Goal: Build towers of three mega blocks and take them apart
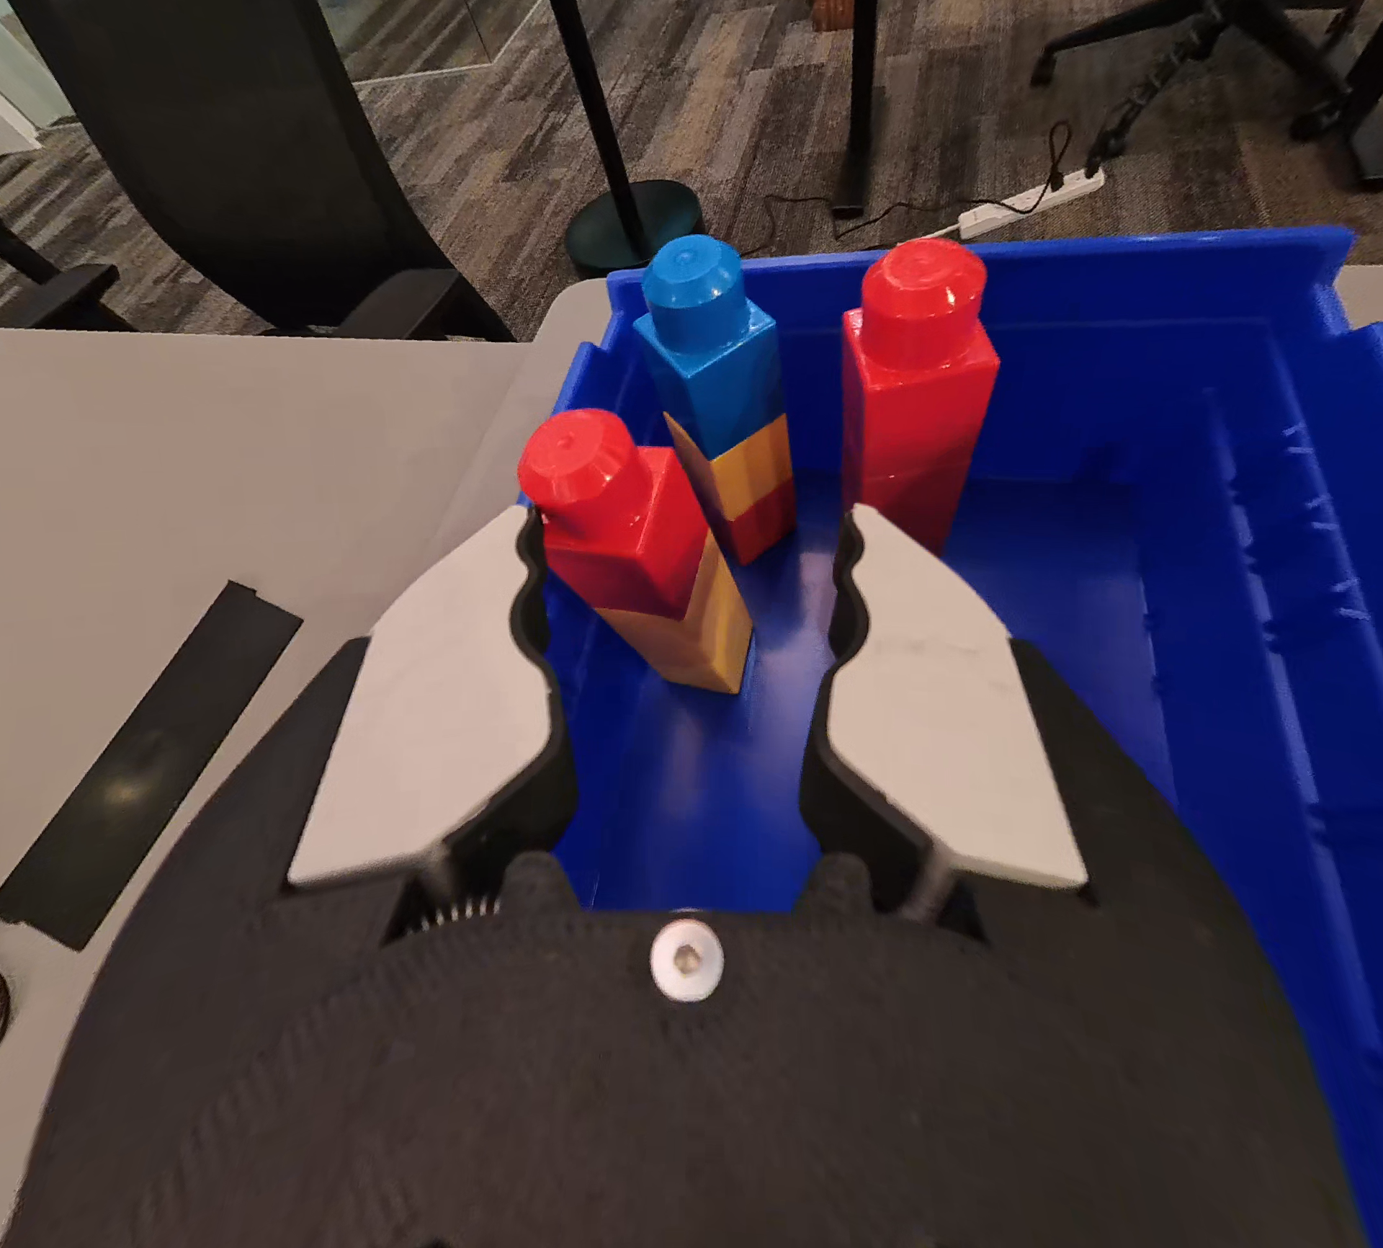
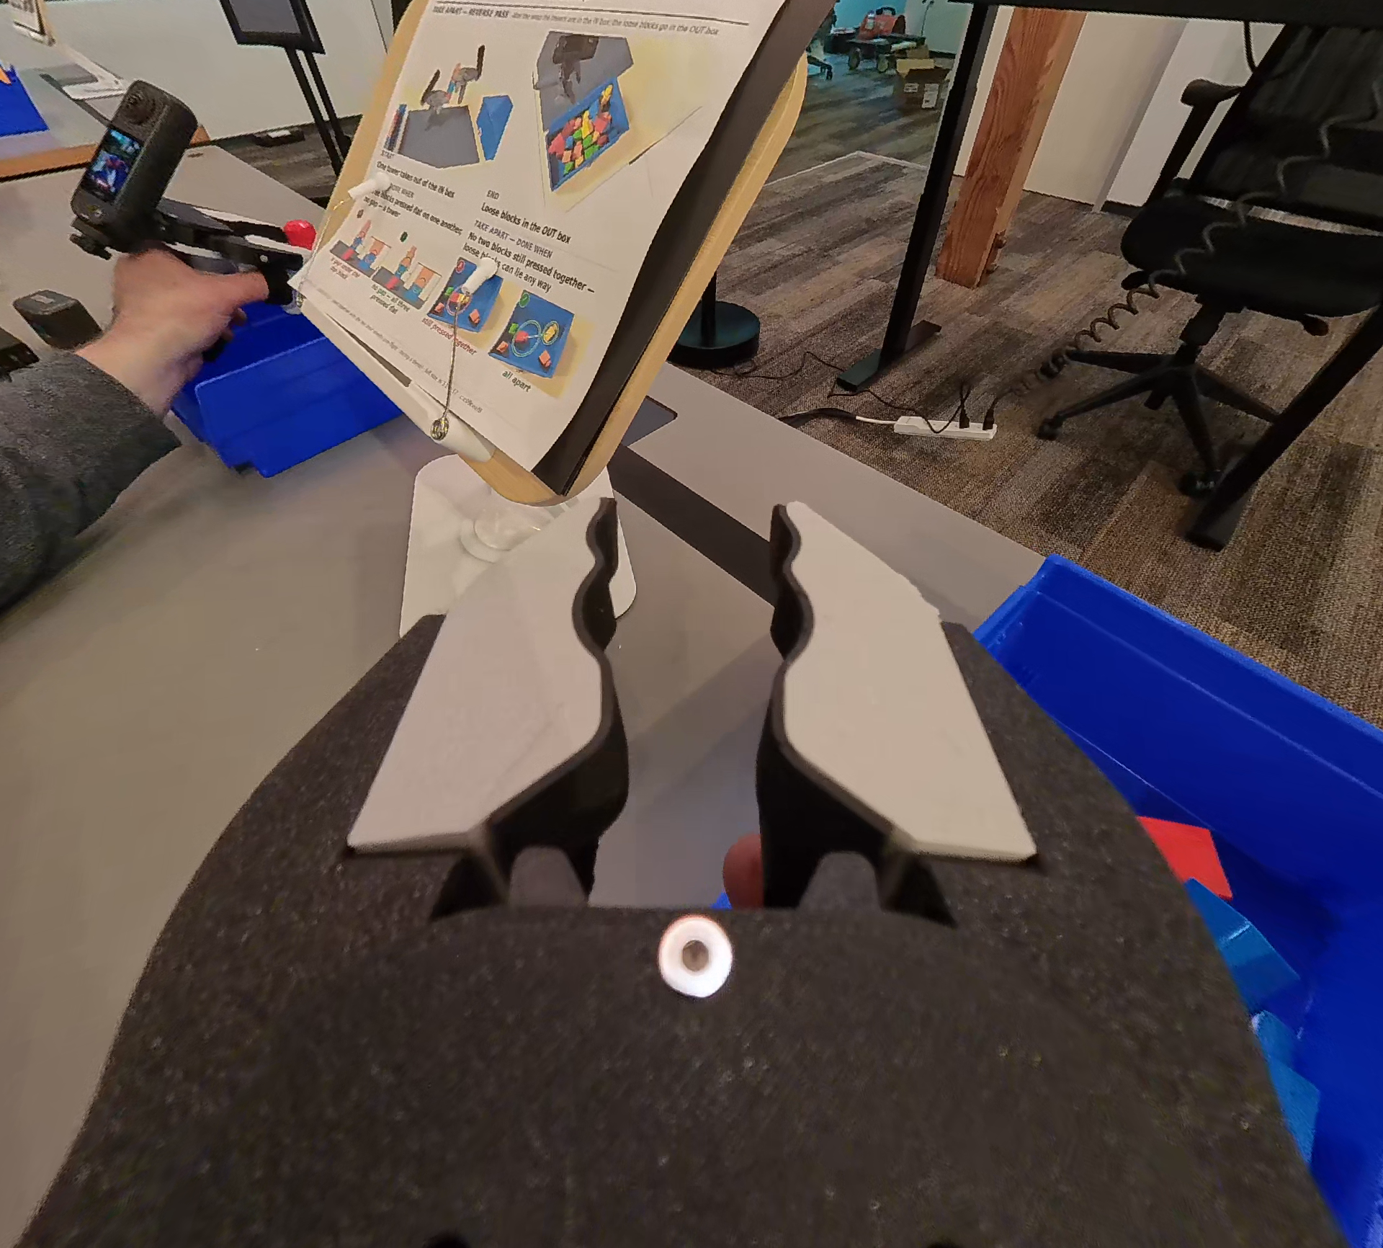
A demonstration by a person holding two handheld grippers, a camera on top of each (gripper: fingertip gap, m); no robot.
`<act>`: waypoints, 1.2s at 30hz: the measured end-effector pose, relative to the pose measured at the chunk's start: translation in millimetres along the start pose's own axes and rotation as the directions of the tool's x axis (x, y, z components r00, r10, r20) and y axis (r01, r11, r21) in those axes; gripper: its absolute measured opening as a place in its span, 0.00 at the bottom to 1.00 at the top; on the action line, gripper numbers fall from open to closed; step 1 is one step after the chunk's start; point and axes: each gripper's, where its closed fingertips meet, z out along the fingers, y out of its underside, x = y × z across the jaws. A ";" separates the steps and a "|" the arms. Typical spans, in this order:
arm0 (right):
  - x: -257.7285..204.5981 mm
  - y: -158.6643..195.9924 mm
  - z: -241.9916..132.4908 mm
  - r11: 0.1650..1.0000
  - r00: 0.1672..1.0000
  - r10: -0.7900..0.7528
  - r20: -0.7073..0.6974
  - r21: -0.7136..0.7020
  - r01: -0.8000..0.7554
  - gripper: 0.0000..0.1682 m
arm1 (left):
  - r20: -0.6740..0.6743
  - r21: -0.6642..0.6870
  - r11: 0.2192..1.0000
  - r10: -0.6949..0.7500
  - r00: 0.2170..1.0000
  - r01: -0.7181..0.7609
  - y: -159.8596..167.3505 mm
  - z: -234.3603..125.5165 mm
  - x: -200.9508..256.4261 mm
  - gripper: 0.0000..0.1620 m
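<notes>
In the left wrist view a blue bin (image 1: 1122,613) holds three upright towers. The nearest tower (image 1: 658,561) is red on top with yellow below. Behind it stands a blue, yellow and red tower (image 1: 718,403). An all-red tower (image 1: 913,403) stands to the right. My left gripper (image 1: 688,523) is open over the bin, and the nearest tower's red top sits just inside the left fingertip (image 1: 524,538); I cannot tell if they touch. My right gripper (image 2: 694,512) is open and empty above the grey table (image 2: 187,650).
An instruction sheet on a stand (image 2: 569,164) rises just ahead of the right gripper. A second blue bin (image 2: 1197,725) with loose red and blue blocks sits at its right. A person's hand (image 2: 172,321) holds the left gripper over the far bin (image 2: 284,388). Black tape (image 1: 142,763) marks the table. The gap from one gripper's tips to the other's is roughly 65 centimetres.
</notes>
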 end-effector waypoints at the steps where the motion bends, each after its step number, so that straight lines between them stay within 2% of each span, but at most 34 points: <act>1: -0.3 -0.5 -0.4 1.000 1.000 -0.001 0.000 0.001 0.001 0.23 | 0.001 0.000 1.000 -0.001 1.000 0.001 -0.1 1.4 -1.4 0.45; 8: -2.6 -0.9 0.0 1.000 1.000 -0.007 0.005 -0.001 0.007 0.23 | 0.019 -0.015 1.000 0.001 1.000 -0.001 1.4 7.3 -11.4 0.46; 13: -2.3 -1.9 -1.1 1.000 1.000 -0.005 0.006 0.004 0.005 0.23 | 0.042 0.008 0.999 0.034 0.999 -0.034 -1.7 3.9 -13.4 0.43; 20: -2.8 -1.2 -0.7 1.000 1.000 -0.006 0.009 0.002 0.006 0.23 | 0.011 -0.052 0.997 0.055 0.998 -0.054 8.1 16.5 -10.3 0.45; 22: -3.0 -1.1 -0.6 1.000 1.000 -0.006 0.010 0.002 0.006 0.23 | 0.009 -0.065 0.996 0.066 0.998 -0.065 10.1 20.3 -10.3 0.43; 25: -2.9 -1.1 -0.7 1.000 1.000 -0.006 0.009 0.002 0.006 0.22 | -0.004 -0.083 0.994 0.068 0.998 -0.068 12.6 24.6 -10.4 0.28; 28: -4.3 -1.2 -0.3 1.000 1.000 -0.005 0.017 0.004 0.005 0.22 | -0.016 -0.077 0.995 0.067 0.998 -0.068 12.0 25.3 -9.3 0.25; 32: -10.8 -6.3 -1.8 1.000 0.999 -0.023 0.038 0.021 0.022 0.23 | -0.059 -0.052 0.997 0.053 0.997 -0.056 7.4 13.2 -3.9 0.24; 36: -28.0 -15.9 -4.0 0.997 0.994 -0.064 0.093 0.053 0.059 0.23 | -0.114 0.021 0.997 0.071 0.991 -0.069 -16.1 -24.3 4.5 0.23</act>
